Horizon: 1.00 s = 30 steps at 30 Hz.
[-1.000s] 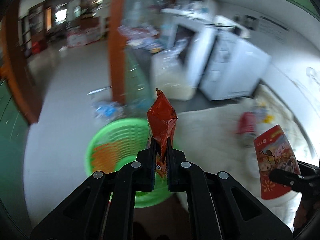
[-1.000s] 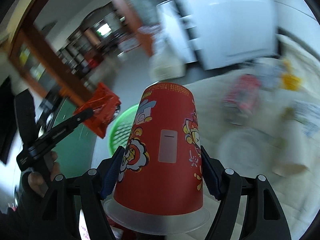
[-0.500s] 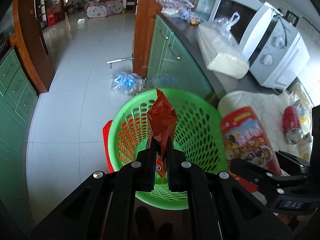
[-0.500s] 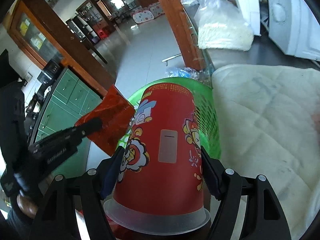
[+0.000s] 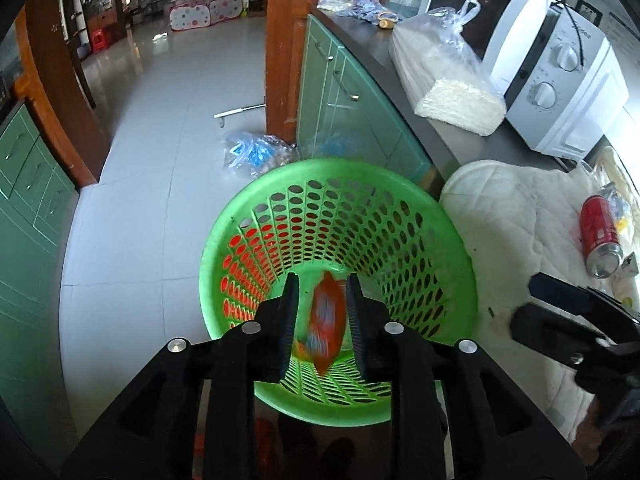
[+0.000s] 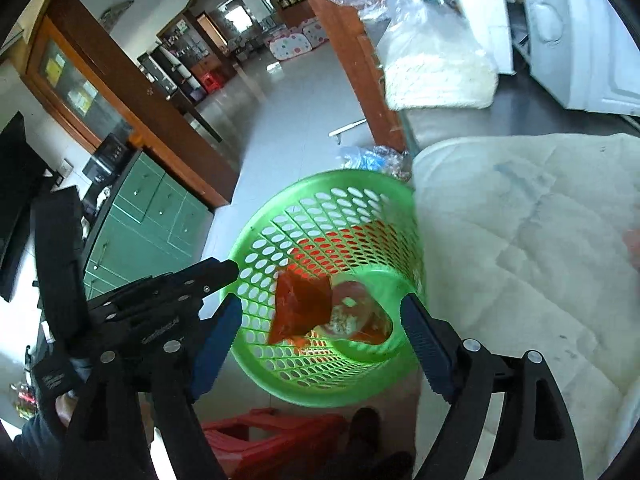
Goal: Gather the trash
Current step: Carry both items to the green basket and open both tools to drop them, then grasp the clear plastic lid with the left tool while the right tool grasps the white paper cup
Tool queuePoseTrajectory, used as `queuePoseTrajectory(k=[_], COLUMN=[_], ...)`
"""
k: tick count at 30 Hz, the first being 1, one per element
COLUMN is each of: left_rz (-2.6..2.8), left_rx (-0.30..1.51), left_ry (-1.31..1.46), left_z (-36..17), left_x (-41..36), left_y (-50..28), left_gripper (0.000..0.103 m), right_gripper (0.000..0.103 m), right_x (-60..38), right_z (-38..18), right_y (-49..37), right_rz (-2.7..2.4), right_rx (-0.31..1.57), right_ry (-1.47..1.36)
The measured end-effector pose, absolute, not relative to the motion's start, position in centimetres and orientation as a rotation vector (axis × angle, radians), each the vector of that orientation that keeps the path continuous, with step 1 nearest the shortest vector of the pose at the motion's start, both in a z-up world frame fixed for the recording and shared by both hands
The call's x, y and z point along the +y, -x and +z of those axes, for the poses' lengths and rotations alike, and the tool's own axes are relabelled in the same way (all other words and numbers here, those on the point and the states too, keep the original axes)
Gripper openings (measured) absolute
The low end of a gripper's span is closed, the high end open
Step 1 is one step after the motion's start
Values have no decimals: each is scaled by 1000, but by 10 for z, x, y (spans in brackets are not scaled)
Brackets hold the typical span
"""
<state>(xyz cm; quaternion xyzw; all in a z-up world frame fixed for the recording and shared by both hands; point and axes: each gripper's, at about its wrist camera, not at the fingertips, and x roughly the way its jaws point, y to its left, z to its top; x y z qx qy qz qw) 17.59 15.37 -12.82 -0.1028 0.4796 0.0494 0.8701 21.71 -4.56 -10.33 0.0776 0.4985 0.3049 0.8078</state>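
Trash lies in the green basket (image 6: 320, 216) now: a red wrapper (image 6: 302, 304) and a red paper cup (image 6: 360, 312) on its side sit down near the bottom. In the left view the wrapper (image 5: 328, 320) looks blurry between the fingers, so it may be dropping.

The left hand-held gripper (image 5: 322, 320) is over the basket (image 5: 344, 184) with its fingers spread apart and holding nothing. The right hand-held gripper (image 6: 320, 320) is spread wide too, with nothing in it.

One red can (image 5: 598, 236) lies on the white cloth (image 5: 520, 216) on the surface, well apart from the basket. I think it comes next. A can is light and hard, but thin, so a big squeeze would dent it. It is round and smooth, so it could roll or slip. Take it across the middle of its body, with one finger on each side.

The wrapper is thin, soft and crinkly. The cup is light and easy to crush.
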Motion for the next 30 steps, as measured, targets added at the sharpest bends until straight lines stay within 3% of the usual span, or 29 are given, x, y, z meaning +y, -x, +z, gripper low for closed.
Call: queuePoseTrajectory(k=[3, 10, 21, 30], left_rz=[103, 65, -84, -222], left_rx=[976, 930, 909, 935], left_ry=[203, 194, 148, 107], left_z=[-115, -92, -68, -69], left_x=[147, 122, 55, -12], left_y=[-170, -161, -149, -149], left_gripper=[42, 51, 51, 51], right_gripper=[79, 82, 82, 82], right_x=[-59, -116, -230, -309], right_z=[-95, -67, -45, -46], right_y=[-209, -172, -139, -148], right_rz=[637, 538, 294, 118], right_rx=[1042, 963, 886, 929], right_ry=[-159, -100, -77, -108])
